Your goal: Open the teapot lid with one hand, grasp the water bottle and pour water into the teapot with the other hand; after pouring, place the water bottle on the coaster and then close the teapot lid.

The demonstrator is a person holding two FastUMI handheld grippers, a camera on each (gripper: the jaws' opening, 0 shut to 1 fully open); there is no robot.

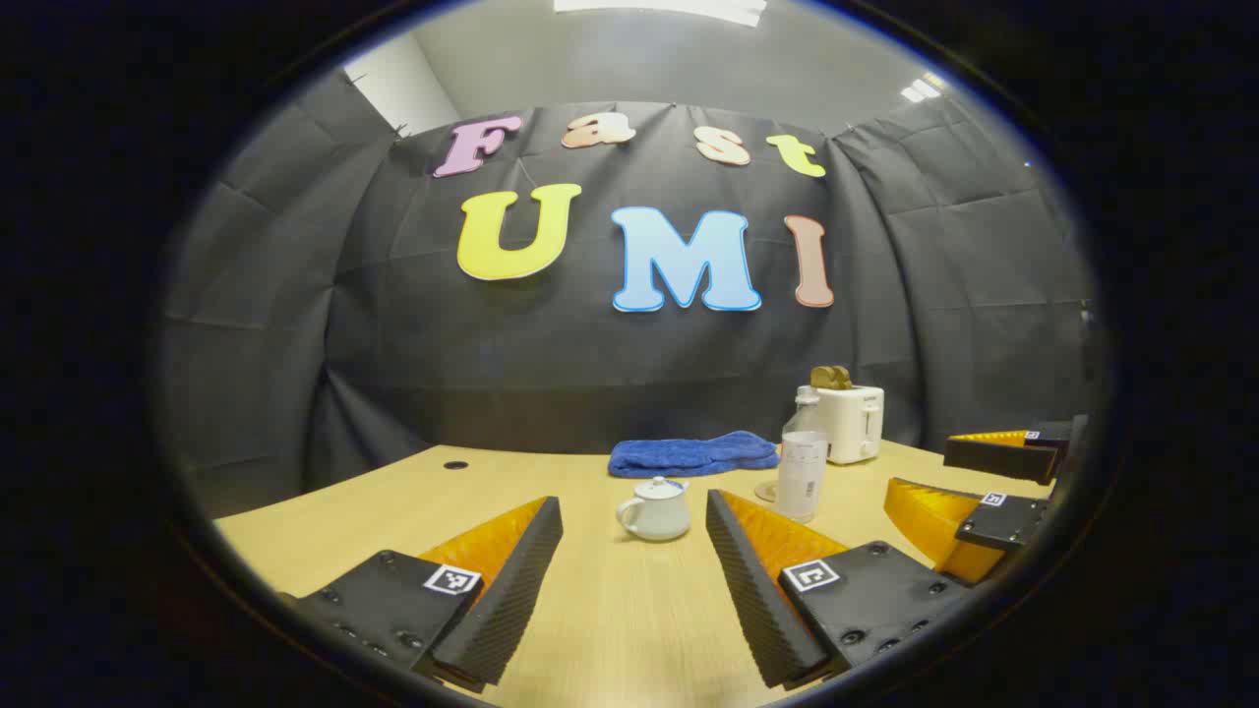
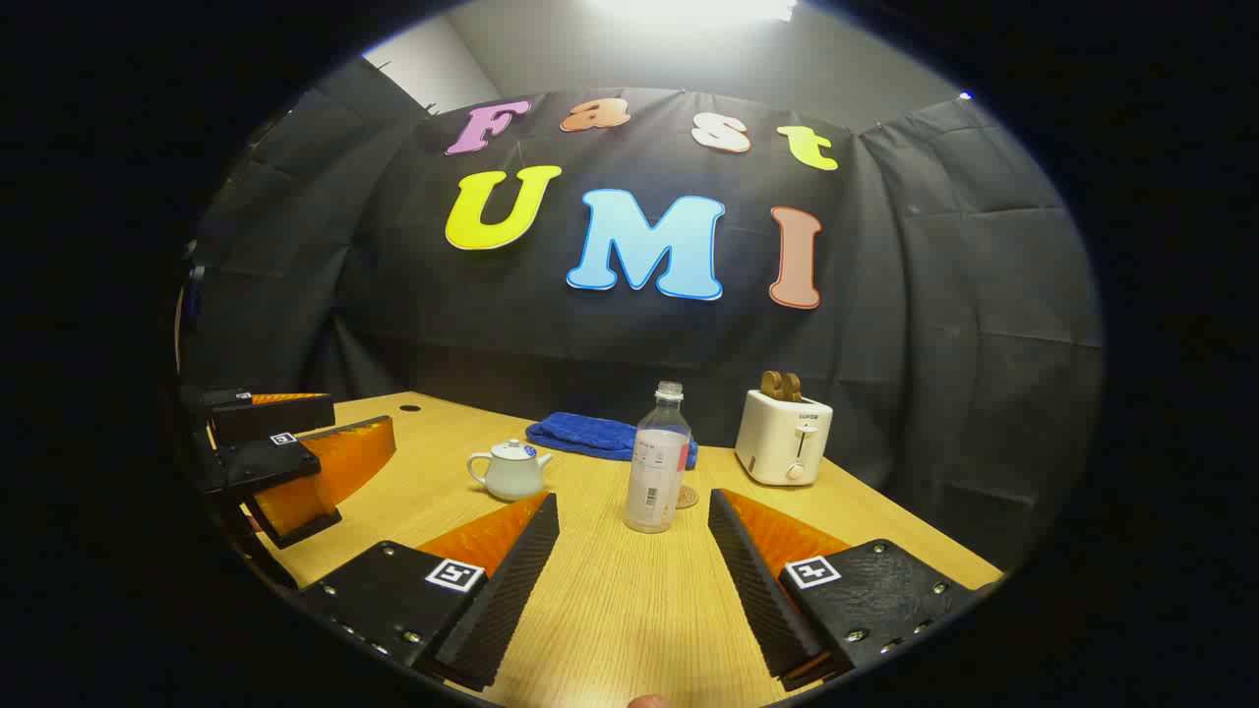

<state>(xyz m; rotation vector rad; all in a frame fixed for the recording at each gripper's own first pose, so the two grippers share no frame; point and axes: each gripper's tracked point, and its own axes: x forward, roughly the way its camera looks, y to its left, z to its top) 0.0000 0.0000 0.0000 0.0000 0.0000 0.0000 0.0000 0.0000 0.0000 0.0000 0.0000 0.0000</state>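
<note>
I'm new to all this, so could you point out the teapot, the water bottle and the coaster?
teapot (image 1: 657, 511): left gripper view, on its white body.
water bottle (image 2: 657, 472): right gripper view, on its label.
coaster (image 2: 687, 496): right gripper view, on the edge showing beside the bottle.

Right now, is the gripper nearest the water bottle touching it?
Apart. In the right gripper view, bare table shows between the open right gripper and the water bottle standing beyond its fingertips.

Each gripper (image 1: 634, 551) carries screwed plates with square markers.
</note>
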